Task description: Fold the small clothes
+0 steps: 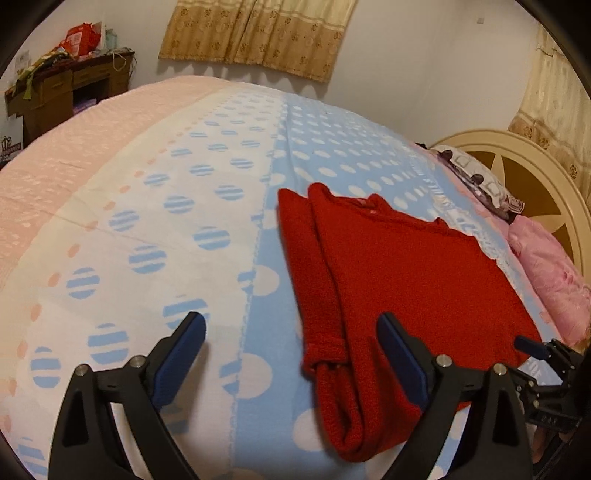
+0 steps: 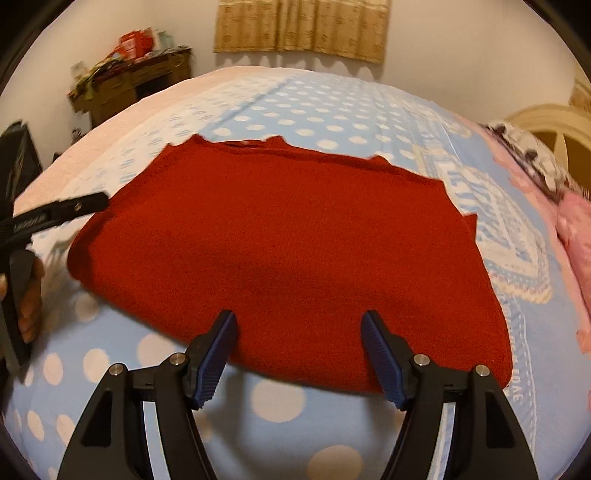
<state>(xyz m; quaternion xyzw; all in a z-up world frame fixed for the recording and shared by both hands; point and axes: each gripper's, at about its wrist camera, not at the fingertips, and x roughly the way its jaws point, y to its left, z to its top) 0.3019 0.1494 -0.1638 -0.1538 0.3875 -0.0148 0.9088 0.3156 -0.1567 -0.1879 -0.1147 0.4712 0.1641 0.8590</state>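
A red sweater (image 2: 280,251) lies flat on the bed (image 1: 155,206), on the blue part of the dotted cover, and everything here is placed from it. In the left wrist view one sleeve is folded in along its left side as a long strip running toward the camera, with the cuff turned over near the bottom end. The left gripper (image 1: 291,332) hangs over that sleeve edge with its blue pads spread wide; the folded sleeve shows between them, but neither pad presses on it, and one pad sits over bare cover to the left of the sweater while the other sits over the red knit. The right gripper (image 2: 298,325) hovers at the sweater's near hem, its pads apart with the hem showing in the gap, not pinched. In the right wrist view the left gripper appears at the sweater's left edge, with fingers of a hand (image 2: 31,295) on its handle. Right of the sweater lie a pink pillow (image 1: 550,280) and a patterned one, and past them a cream headboard (image 1: 532,177). Beyond the sweater's far edge hangs a tan curtain (image 2: 301,26), and far off to its left stands a cluttered wooden desk (image 1: 62,88)
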